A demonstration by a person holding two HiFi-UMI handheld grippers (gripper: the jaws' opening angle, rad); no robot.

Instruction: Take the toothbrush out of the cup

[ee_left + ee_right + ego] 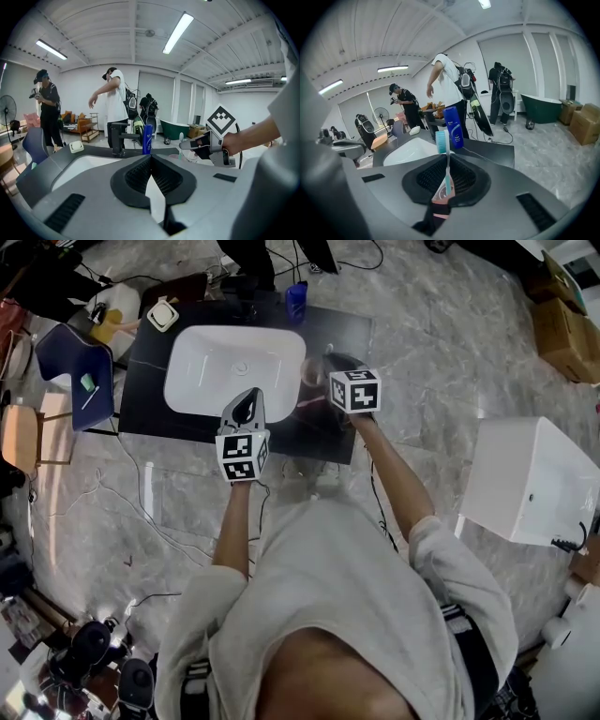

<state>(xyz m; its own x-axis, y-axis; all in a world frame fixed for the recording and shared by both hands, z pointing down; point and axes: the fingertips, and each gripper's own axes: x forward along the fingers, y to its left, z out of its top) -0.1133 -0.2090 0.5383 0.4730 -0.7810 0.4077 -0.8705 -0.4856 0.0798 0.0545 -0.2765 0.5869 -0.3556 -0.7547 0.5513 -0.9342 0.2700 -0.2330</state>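
At a black countertop (145,381) on grey marble floor (441,334), right gripper (447,158) clamps a turquoise plastic toothbrush (442,140); left gripper (151,157) closed, empty.

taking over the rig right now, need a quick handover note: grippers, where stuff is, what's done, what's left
Left gripper: shut, empty, held over the front edge of the sink.
Right gripper: shut on the toothbrush handle, bristles up.
Cup: directly below the right jaws, to the right of the sink; the handle's lower end appears to be inside it.
Done: toothbrush gripped.
Left: lift it straight up, clear of the cup.
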